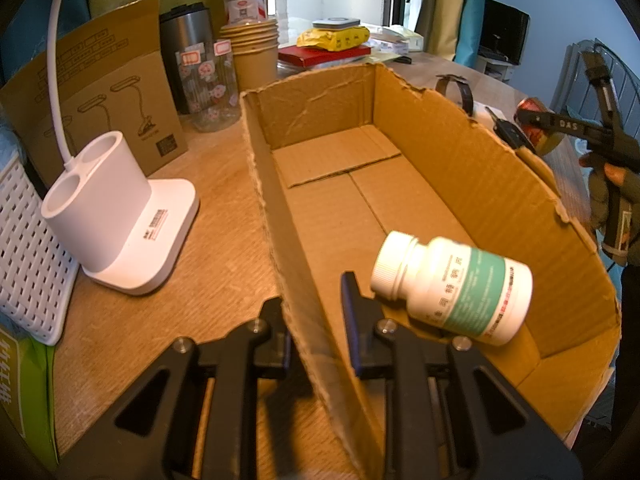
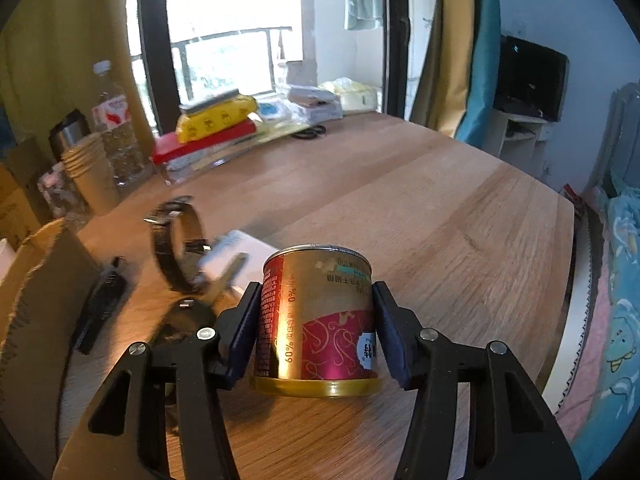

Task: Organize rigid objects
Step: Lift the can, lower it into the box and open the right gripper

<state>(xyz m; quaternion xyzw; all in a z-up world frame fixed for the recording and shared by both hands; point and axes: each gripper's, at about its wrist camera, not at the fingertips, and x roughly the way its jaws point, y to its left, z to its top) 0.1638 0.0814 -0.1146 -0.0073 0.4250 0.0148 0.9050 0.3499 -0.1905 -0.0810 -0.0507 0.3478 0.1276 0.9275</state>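
Note:
An open cardboard box [image 1: 472, 168] lies on the wooden table. A white pill bottle [image 1: 452, 288] with a green label lies on its side inside the box, near its front end. My left gripper [image 1: 316, 320] straddles the box's left wall, jaws apart, one finger on each side of the wall. My right gripper [image 2: 316, 328] is shut on a gold and red tin can [image 2: 316, 320], held upside down just above the table. The can and right gripper also show in the left wrist view [image 1: 536, 124], beyond the box's right wall.
Beside the box's right wall lie a black watch band [image 2: 176, 240], a key [image 2: 224, 276], a white adapter [image 2: 240, 252] and a black fob [image 2: 102, 304]. Left of the box stand a white lamp base [image 1: 120, 216], a white basket [image 1: 28, 248], cups [image 1: 252, 52] and bottles.

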